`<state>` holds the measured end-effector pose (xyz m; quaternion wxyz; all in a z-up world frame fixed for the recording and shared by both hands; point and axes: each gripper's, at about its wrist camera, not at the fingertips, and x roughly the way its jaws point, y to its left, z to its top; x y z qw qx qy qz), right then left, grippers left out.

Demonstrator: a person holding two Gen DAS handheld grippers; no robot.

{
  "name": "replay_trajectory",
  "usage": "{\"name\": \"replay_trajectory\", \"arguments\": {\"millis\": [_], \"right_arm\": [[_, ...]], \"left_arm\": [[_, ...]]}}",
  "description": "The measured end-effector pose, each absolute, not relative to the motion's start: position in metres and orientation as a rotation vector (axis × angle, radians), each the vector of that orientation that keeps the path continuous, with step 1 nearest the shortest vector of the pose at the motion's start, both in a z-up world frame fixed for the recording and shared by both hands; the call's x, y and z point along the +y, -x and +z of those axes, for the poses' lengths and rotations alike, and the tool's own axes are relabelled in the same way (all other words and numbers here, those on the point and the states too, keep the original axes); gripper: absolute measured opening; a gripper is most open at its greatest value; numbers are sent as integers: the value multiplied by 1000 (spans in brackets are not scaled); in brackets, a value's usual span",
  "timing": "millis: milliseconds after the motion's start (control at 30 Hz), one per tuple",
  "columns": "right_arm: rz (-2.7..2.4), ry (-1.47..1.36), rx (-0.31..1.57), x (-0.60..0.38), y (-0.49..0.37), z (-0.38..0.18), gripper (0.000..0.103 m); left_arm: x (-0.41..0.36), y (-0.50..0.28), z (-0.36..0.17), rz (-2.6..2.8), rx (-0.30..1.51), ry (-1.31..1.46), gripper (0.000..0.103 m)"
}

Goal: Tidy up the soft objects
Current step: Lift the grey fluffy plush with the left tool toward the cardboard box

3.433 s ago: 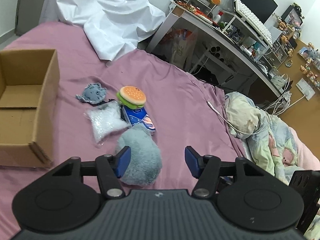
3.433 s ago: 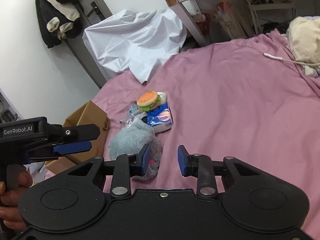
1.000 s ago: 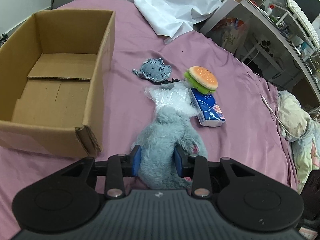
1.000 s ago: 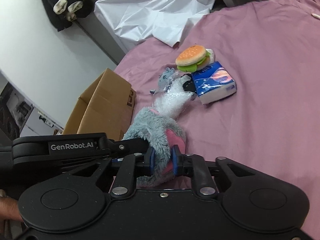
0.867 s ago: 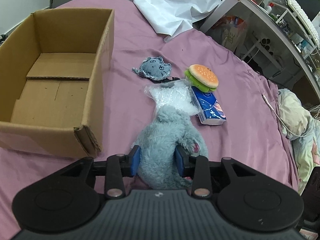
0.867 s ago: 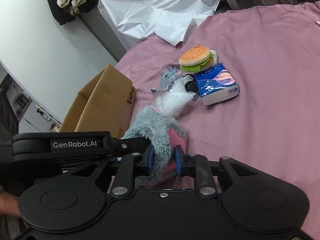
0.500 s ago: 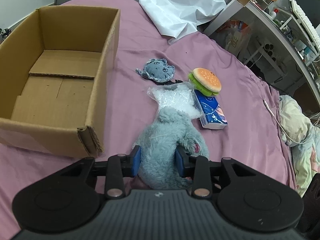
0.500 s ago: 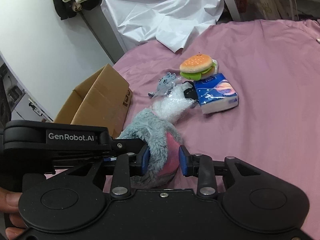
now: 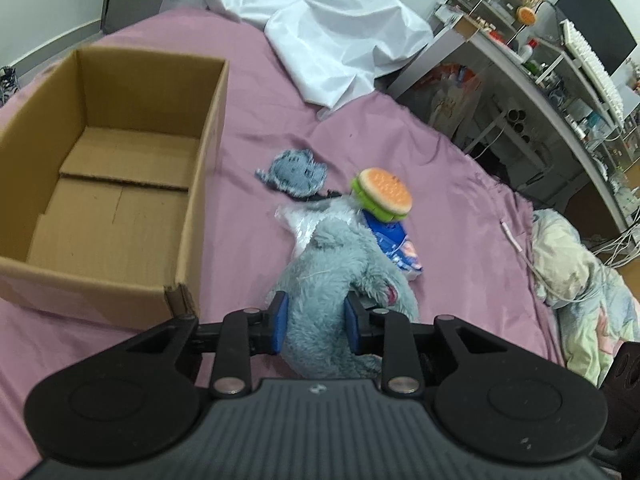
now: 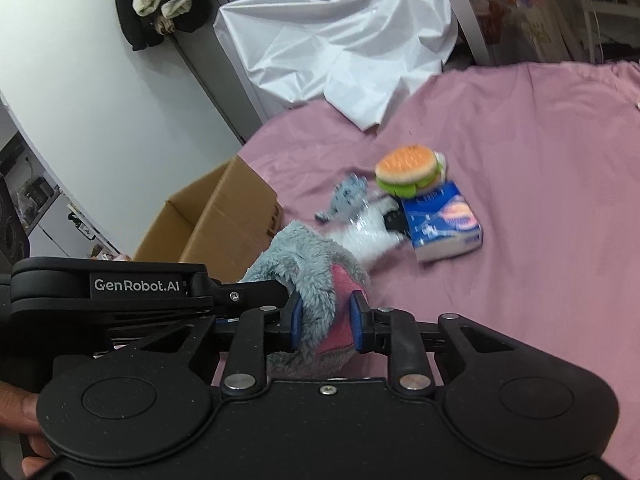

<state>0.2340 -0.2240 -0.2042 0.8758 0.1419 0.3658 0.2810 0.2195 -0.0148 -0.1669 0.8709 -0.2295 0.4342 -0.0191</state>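
A fluffy grey plush toy [image 9: 332,280] with pink patches is held by both grippers just above the pink bed. My left gripper [image 9: 314,324] is shut on its grey body. My right gripper [image 10: 325,320] is shut on its pink and grey end [image 10: 316,288]. An open, empty cardboard box [image 9: 116,184] stands to the left, also seen in the right wrist view [image 10: 216,220]. Beyond the plush lie a small blue-grey plush [image 9: 294,172], a burger plush [image 9: 382,194], a clear plastic bag [image 10: 368,236] and a blue tissue pack [image 10: 440,224].
A white plastic sheet [image 9: 332,36] lies at the far end of the bed. A cluttered desk [image 9: 540,64] runs along the right. A patterned blanket [image 9: 580,280] and a white cable [image 9: 516,240] lie on the bed's right side.
Both grippers have closed on the grey plush and lifted it off the sheet. It now hangs higher and nearer the box than half a second ago.
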Motion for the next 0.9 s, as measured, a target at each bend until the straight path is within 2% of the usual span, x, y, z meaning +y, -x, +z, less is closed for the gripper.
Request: {"name": "replay_trajectory", "arguments": {"millis": [433,900], "right_arm": [[657,-287,659,-212,-237,-154,23],[722,-251,606,-189,-247,-123,23]], "left_arm": [[2,-213,-114,-48,807,475,27],[25,-213,-85,-40,741,467,25]]}}
